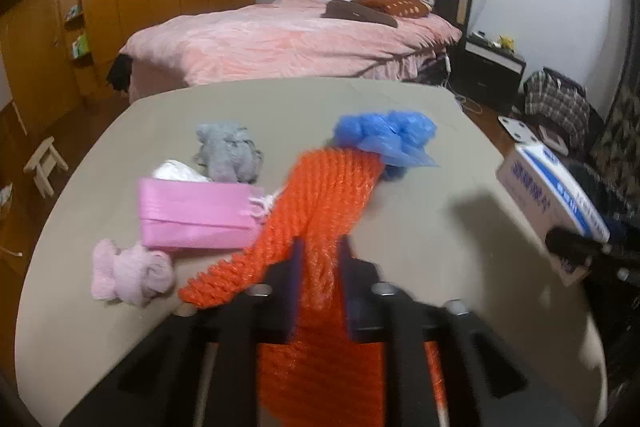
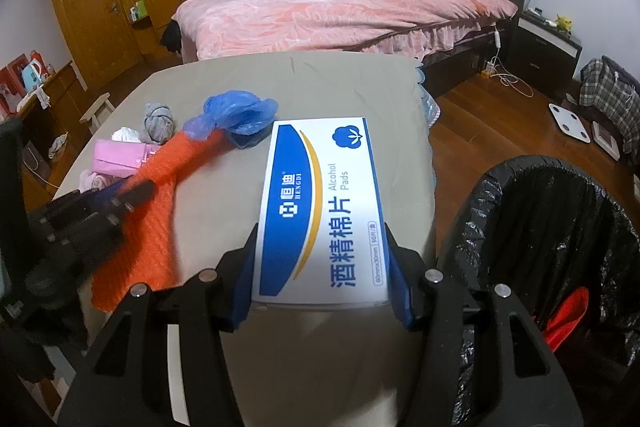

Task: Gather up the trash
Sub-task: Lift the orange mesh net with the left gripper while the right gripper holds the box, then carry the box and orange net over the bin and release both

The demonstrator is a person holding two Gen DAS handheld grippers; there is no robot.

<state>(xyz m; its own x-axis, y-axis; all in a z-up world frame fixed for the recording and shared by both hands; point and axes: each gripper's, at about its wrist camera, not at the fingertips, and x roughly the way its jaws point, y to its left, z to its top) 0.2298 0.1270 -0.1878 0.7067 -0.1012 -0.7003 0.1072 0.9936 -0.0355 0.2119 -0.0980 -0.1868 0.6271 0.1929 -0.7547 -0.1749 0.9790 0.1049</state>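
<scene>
Your left gripper is clamped on the orange plastic mesh sleeve, which trails across the beige table to the crumpled blue plastic bag. Your right gripper pinches the white-and-blue alcohol pad box, just beside the black-lined trash bin.

The tabletop carries one orange mesh bag, one blue plastic bag, one pink box, one grey cloth wad, one pink cloth wad, and one alcohol pads box.
</scene>
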